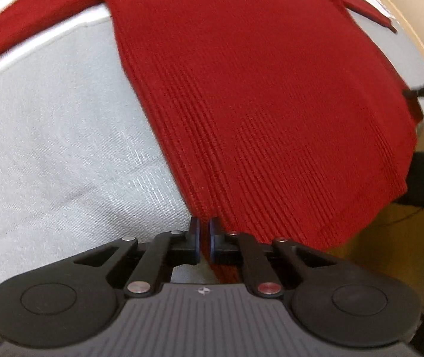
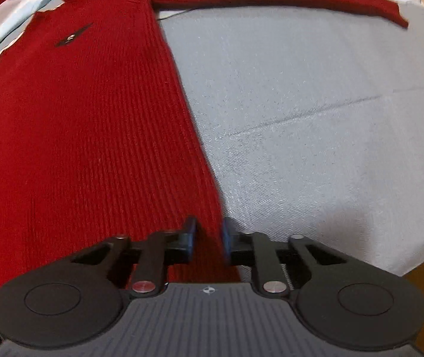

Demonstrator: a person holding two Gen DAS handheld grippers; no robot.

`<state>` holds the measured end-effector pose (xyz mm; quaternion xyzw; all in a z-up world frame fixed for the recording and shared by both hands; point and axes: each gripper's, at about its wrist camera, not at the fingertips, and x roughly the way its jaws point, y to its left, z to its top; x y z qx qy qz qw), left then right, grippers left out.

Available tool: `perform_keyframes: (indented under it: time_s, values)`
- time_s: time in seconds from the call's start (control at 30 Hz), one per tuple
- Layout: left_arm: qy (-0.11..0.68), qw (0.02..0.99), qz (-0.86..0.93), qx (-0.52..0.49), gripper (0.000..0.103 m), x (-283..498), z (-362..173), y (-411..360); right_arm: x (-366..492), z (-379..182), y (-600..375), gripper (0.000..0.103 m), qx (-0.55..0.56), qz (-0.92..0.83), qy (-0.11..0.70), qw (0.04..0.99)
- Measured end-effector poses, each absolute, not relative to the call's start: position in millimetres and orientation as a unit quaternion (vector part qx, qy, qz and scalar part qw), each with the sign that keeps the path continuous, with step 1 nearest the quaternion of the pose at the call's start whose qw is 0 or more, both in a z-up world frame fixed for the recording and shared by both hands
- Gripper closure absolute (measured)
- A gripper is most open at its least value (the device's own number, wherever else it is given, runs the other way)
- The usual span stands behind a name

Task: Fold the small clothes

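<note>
The red rib-knit sweater (image 1: 241,95) lies flat on the grey fabric-covered table (image 1: 57,148), left claw (image 1: 205,239) pinched on its near-left hem corner, right claw (image 2: 209,238) narrowly parted astride its near-right hem corner, bare cloth flanking both side edges.

You're looking at a dark red rib-knit sweater (image 1: 256,104) that's lying flat and face up on the pale grey surface, with both long sleeves stretching straight out to the sides. A small dark emblem (image 2: 72,38) is sitting on the chest near the neckline. The ribs are running lengthwise down the body, and the bottom hem corners are sitting nearest you, with one side of the hem hanging just past the surface edge.
</note>
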<state>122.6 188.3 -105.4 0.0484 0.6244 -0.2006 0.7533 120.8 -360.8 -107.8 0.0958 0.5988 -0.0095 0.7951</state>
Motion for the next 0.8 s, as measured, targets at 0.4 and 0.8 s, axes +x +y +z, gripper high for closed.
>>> perform_keyframes:
  time_s: [0.4,0.8]
  values:
    - [0.604,0.773,-0.192,0.005,0.101,121,-68,192,108,-87,-347,0.083,0.018,-0.019,0.571,0.82]
    - [0.624,0.748,-0.217,0.065,0.059,128,-86,155,108,-82,-337,0.053,0.024,0.057,0.557,0.828]
